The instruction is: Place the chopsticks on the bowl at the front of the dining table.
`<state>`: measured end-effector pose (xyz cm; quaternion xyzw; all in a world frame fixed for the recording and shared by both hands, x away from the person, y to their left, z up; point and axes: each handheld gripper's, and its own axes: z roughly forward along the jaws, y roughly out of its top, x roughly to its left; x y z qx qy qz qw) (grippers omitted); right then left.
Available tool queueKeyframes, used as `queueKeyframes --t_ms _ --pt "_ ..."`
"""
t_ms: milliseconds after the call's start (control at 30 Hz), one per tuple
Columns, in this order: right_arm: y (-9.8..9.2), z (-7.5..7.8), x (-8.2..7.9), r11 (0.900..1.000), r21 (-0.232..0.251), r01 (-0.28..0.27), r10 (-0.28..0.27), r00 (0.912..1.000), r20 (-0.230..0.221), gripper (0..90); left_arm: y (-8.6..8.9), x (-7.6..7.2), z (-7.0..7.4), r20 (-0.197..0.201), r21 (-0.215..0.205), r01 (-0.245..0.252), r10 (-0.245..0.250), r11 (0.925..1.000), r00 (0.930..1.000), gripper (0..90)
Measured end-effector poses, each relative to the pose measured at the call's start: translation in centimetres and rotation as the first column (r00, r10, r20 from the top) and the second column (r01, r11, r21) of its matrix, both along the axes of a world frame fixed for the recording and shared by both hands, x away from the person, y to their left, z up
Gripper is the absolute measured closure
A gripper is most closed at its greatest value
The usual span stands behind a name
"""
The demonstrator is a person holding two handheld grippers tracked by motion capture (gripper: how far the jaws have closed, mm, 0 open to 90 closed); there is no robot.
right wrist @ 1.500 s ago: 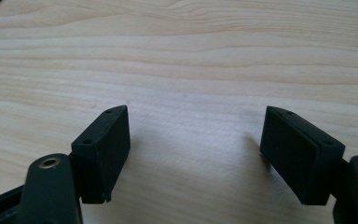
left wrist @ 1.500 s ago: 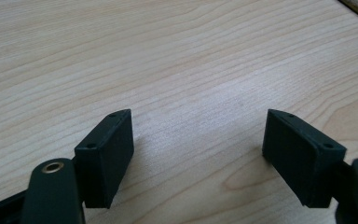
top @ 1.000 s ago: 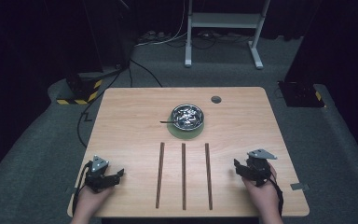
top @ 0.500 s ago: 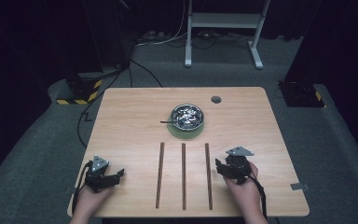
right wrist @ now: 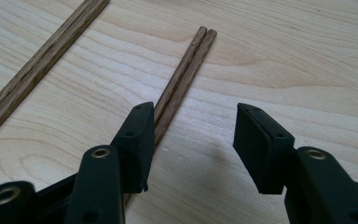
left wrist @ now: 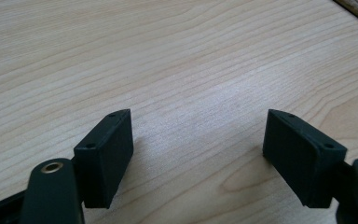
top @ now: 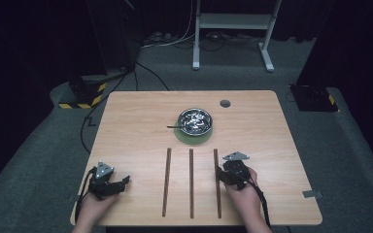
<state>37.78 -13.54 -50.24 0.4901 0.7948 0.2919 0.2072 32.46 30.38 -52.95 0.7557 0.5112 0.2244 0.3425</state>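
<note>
right claw (right wrist: pixel 191 140) gapes empty beside the rightmost stick (right wrist: pixel 182 74) on the bench (top: pixel 126 126), seemingly lining up; next, straddle it and close.

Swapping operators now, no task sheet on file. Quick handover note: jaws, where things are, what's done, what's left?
Left gripper: jaws open, nothing between them, over bare light wooden table near the front left corner.
Right gripper: jaws open, nothing held, at the rightmost of three long dark wooden sticks; that stick lies beside its left jaw, not between the jaws.
Middle stick and left stick lie parallel on the table.
Shiny metal bowl sits on a green round mat beyond them.
Done: nothing gripped. Left: probably centring on the right stick and closing.
</note>
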Motion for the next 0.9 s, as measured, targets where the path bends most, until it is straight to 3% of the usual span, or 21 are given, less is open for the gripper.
queueKeyframes --t_ms 300,433,667,900 --pt "0.8 -0.4 0.0 1.0 -0.013 -0.011 0.011 0.9999 0.001 58.5 0.0 0.0 0.0 0.0 0.001 0.0 0.0 1.0 1.0 24.5" --pt "0.6 -0.3 0.2 1.0 -0.002 -0.022 0.022 0.9996 -0.019 59.2 0.0 0.0 0.0 0.001 0.001 0.0 0.0 1.0 1.0 24.4" --pt "-0.9 0.1 0.2 1.0 0.001 0.022 -0.022 0.9997 -0.01 57.9 0.0 0.0 0.0 0.001 0.001 0.003 -0.003 1.0 1.0 24.4" --pt "-0.3 0.2 -0.3 1.0 0.009 0.0 0.0 1.0 -0.002 61.2 0.0 0.1 0.0 0.001 0.001 0.005 -0.005 1.0 1.0 24.4"
